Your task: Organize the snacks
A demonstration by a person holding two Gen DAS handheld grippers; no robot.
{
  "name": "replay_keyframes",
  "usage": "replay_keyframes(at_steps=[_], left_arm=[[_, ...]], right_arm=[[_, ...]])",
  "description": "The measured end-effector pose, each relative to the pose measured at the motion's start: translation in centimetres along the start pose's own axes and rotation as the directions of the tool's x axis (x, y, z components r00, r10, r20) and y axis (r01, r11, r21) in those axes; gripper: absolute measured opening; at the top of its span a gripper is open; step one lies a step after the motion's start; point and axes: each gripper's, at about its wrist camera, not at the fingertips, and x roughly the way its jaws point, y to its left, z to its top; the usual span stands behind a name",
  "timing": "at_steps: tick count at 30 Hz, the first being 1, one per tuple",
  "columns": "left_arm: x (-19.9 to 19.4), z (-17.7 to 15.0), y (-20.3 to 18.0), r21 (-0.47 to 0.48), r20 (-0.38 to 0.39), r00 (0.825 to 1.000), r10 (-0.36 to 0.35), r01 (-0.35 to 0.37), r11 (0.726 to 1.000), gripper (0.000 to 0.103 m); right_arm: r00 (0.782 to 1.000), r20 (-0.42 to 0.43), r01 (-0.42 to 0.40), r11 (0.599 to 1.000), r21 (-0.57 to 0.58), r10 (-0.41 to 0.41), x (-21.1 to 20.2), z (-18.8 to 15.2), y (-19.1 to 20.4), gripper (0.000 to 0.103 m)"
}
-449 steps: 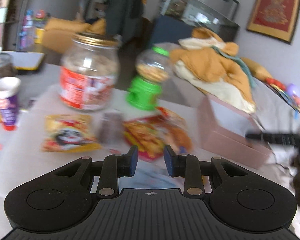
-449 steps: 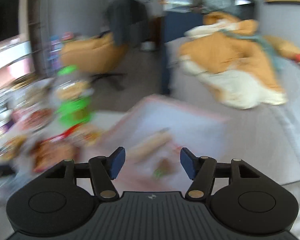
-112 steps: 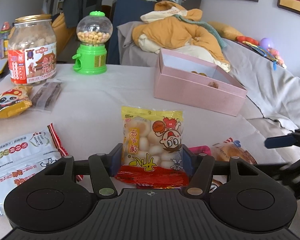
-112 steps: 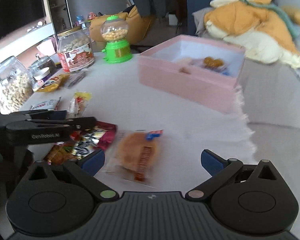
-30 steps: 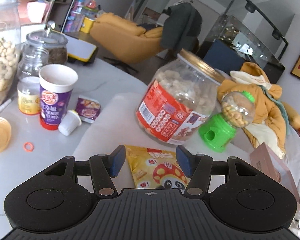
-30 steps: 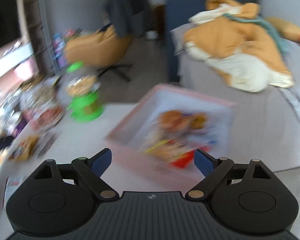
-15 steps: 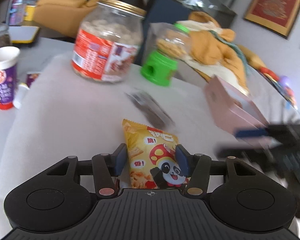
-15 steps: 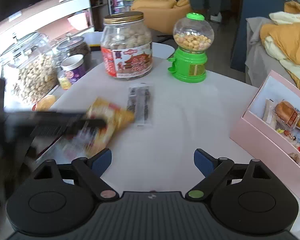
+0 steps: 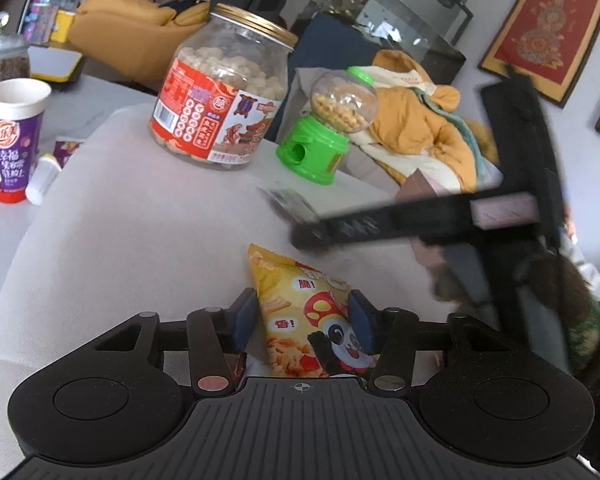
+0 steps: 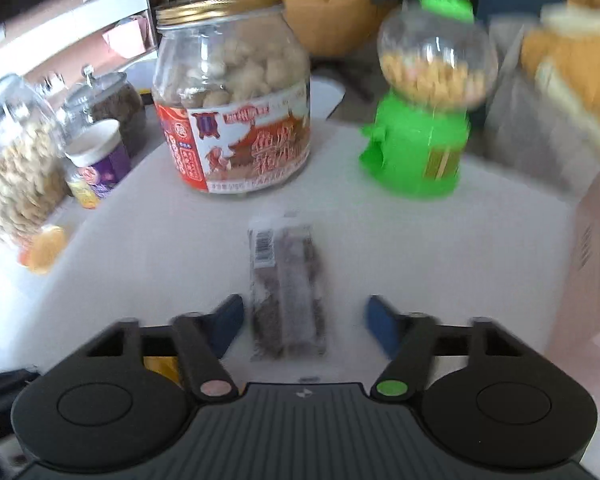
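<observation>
My left gripper point(image 9: 302, 320) is shut on a yellow panda snack bag point(image 9: 306, 320) and holds it over the white tablecloth. My right gripper point(image 10: 304, 326) is open, its jaws either side of a clear packet of dark snack sticks point(image 10: 286, 292) lying flat on the table. The same packet point(image 9: 290, 204) shows in the left wrist view, partly under the blurred right gripper arm point(image 9: 420, 216). The pink box point(image 10: 592, 256) stands at the right edge of the right wrist view.
A big red-label jar point(image 9: 220, 108) and a green candy dispenser point(image 9: 324, 136) stand at the back of the table. A purple cup point(image 9: 14, 136) and glass jars point(image 10: 16, 172) stand at the left. A sofa with an orange plush point(image 9: 424, 132) lies behind.
My right gripper has swung down to the dark packet and now straddles it. My left gripper still holds the panda bag, lifted slightly and turned toward the right.
</observation>
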Motion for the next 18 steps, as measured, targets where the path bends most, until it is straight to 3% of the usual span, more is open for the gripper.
replay_keyframes(at_steps=[4, 8, 11, 15, 18], left_arm=[[-1.2, 0.4, -0.1, -0.006, 0.063, 0.997, 0.037, -0.036, 0.999, 0.054], [-4.8, 0.2, 0.0, -0.093, 0.094, 0.990, 0.107, -0.098, 0.991, 0.054], [-7.9, -0.9, -0.3, -0.116, 0.050, 0.988, 0.149, -0.142, 0.983, 0.054], [-9.8, -2.4, -0.6, -0.152, -0.055, 0.980, 0.190, -0.196, 0.969, 0.054], [-9.6, -3.5, -1.3, -0.170, -0.098, 0.977, 0.191, -0.206, 0.964, 0.054]], right_arm=[[1.000, -0.002, 0.012, 0.997, -0.073, -0.012, -3.1, -1.4, -0.3, 0.039], [1.000, 0.002, 0.020, 0.998, -0.063, -0.020, -7.3, -4.2, -3.2, 0.039], [1.000, -0.014, 0.021, 0.999, -0.029, -0.022, -10.1, -7.5, -6.2, 0.039], [0.996, -0.028, 0.085, 0.996, 0.036, -0.084, -12.0, -12.1, -10.2, 0.039], [0.991, -0.023, 0.136, 0.987, 0.090, -0.134, -12.4, -14.4, -12.5, 0.047]])
